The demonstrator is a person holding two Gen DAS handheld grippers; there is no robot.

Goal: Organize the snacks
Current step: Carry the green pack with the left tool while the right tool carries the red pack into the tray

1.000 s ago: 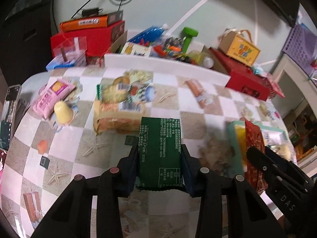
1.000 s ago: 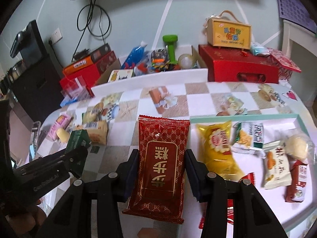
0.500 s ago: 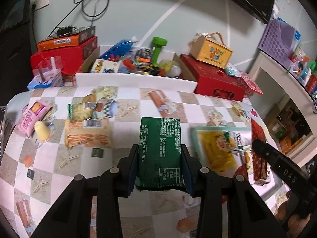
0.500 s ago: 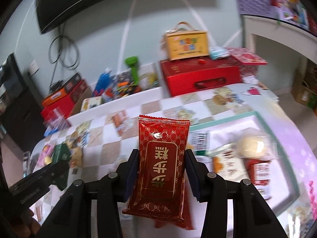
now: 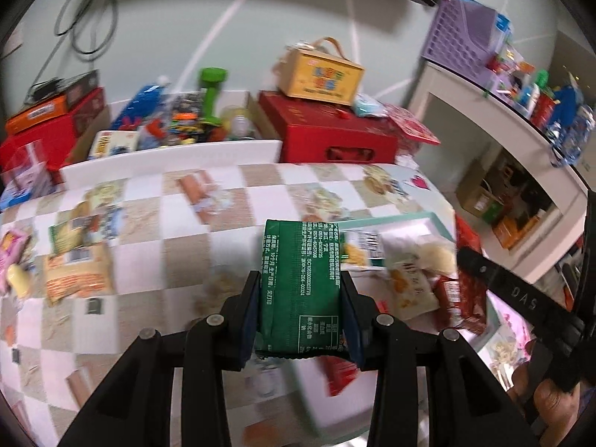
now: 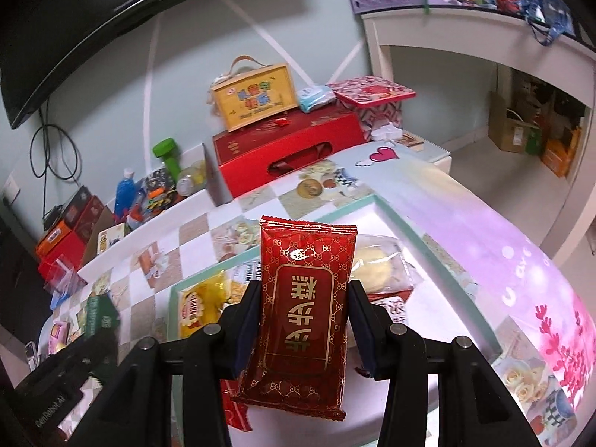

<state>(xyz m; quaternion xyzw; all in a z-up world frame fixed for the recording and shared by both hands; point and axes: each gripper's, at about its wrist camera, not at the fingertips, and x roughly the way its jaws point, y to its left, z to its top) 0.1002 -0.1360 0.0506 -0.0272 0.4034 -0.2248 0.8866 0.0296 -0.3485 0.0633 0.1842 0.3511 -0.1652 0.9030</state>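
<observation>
My left gripper [image 5: 300, 307] is shut on a green snack packet [image 5: 302, 283] and holds it above the left edge of the teal-rimmed white tray [image 5: 395, 219]. My right gripper [image 6: 303, 316] is shut on a red snack packet with gold print [image 6: 301, 309] and holds it over the tray [image 6: 402, 219]. The tray holds several snacks, among them a yellow packet [image 6: 199, 305] and a pale round cake in clear wrap [image 6: 376, 264]. The green packet also shows at the left of the right wrist view [image 6: 98, 314].
More snacks lie on the checked tablecloth at the left: an orange-tan packet [image 5: 76, 273], a green one [image 5: 69, 236], a pink one [image 5: 11, 249]. A red box [image 6: 290, 149] with a yellow carton [image 6: 255, 98] and a white bin [image 5: 171, 152] of clutter stand behind.
Both grippers have swung to the right with their packets still held. The left one has moved from the table's middle to the tray's edge; the right one has moved further over the tray.
</observation>
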